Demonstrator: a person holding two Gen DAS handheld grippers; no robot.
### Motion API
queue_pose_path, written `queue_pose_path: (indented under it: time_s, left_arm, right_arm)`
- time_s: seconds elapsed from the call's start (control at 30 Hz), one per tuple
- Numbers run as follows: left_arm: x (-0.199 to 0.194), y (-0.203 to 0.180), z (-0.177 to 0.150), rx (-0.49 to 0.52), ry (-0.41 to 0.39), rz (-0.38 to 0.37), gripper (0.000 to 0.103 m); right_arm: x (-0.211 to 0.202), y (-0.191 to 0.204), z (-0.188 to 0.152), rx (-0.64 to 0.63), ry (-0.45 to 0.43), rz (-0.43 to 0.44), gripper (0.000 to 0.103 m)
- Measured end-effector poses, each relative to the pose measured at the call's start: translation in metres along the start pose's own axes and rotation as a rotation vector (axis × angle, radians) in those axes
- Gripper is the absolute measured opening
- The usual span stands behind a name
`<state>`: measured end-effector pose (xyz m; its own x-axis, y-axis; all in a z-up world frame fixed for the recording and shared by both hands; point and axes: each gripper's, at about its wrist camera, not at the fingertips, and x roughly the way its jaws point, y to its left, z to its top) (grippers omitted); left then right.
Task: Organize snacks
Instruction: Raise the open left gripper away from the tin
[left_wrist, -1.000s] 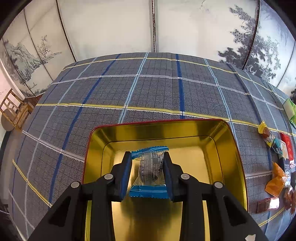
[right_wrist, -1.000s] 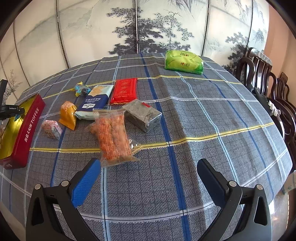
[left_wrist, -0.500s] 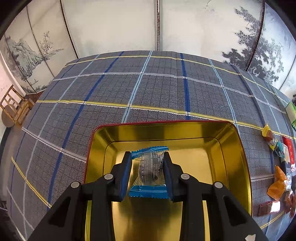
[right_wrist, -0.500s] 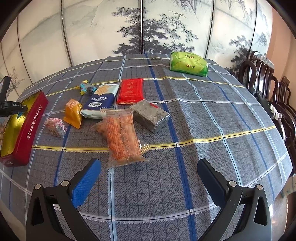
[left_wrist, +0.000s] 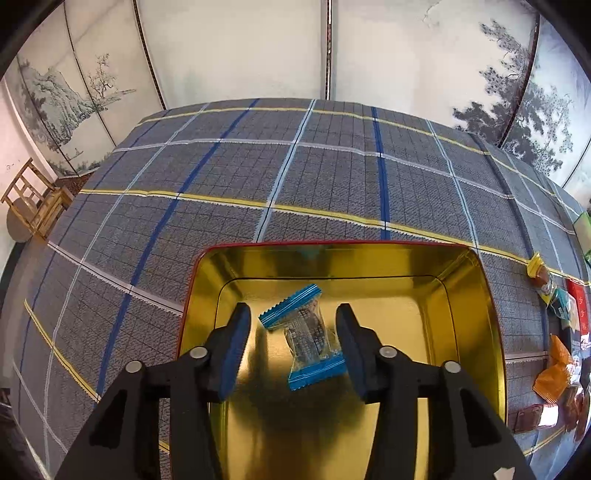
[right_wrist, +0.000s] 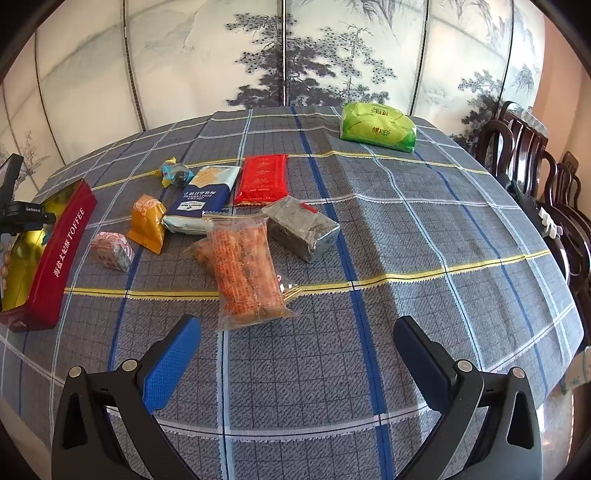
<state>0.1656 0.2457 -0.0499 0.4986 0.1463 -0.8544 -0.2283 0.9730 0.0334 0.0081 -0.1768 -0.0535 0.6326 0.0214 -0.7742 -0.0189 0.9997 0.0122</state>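
We have our left gripper (left_wrist: 291, 341) over the open toffee tin (left_wrist: 476, 295), and its jaws have just been opening: the blue-ended candy (left_wrist: 308, 338) is between them but no longer pressed, it tilts and seems to lean on the right pad while it drops to the golden floor of the tin. So this first snack we judge as delivered, or nearly so; no other snack is visible inside the tin. Our right gripper (right_wrist: 295, 360) hangs with the jaws spread wide and nothing between them, above the checked tablecloth (right_wrist: 424, 229). Most of the work is left, we think. On the cloth beside the tin remain the pink candy (right_wrist: 112, 251), the orange pouch (right_wrist: 147, 223), the small twisted sweet (right_wrist: 175, 175), the blue and white biscuit pack (right_wrist: 203, 199), the red pack (right_wrist: 264, 179), the grey block (right_wrist: 299, 227) and the clear bag of orange snacks (right_wrist: 245, 273). The green pack (right_wrist: 376, 127) lies well apart, at the far side.
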Motion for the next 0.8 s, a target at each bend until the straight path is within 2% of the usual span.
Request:
queue_pose_path:
  time_s: [0.03, 0.17, 0.3, 0.4, 0.53, 0.63, 0.7, 0.8]
  left_arm:
    - [-0.002, -0.001, -0.001, 0.003, -0.002, -0.002, 0.063]
    - [-0.017, -0.005, -0.007, 0.011, -0.021, -0.026, 0.065]
    - [-0.042, -0.014, -0.02, 0.055, -0.07, -0.003, 0.077]
    - [-0.076, -0.009, -0.035, 0.05, -0.146, -0.018, 0.083]
    - [-0.134, 0.003, -0.07, 0.048, -0.288, -0.09, 0.096]
    - [-0.157, 0.015, -0.103, 0.046, -0.323, -0.132, 0.097]
    - [-0.165, 0.019, -0.122, 0.056, -0.332, -0.14, 0.097]
    - [-0.167, 0.02, -0.154, 0.068, -0.314, -0.17, 0.097]
  right_arm:
    - [0.001, -0.001, 0.0, 0.002, 0.0, -0.001, 0.103]
    - [0.003, -0.001, 0.0, 0.004, 0.007, -0.001, 0.103]
    - [0.007, -0.002, 0.0, 0.005, 0.016, 0.01, 0.103]
    - [0.01, -0.004, -0.002, -0.005, 0.018, 0.028, 0.103]
    - [0.012, -0.012, -0.007, -0.022, -0.012, 0.081, 0.103]
    - [0.017, -0.022, -0.007, 0.004, -0.038, 0.221, 0.103]
    - [0.023, -0.023, -0.002, 0.015, -0.026, 0.243, 0.103]
    - [0.033, -0.009, 0.011, -0.051, -0.024, 0.23, 0.103]
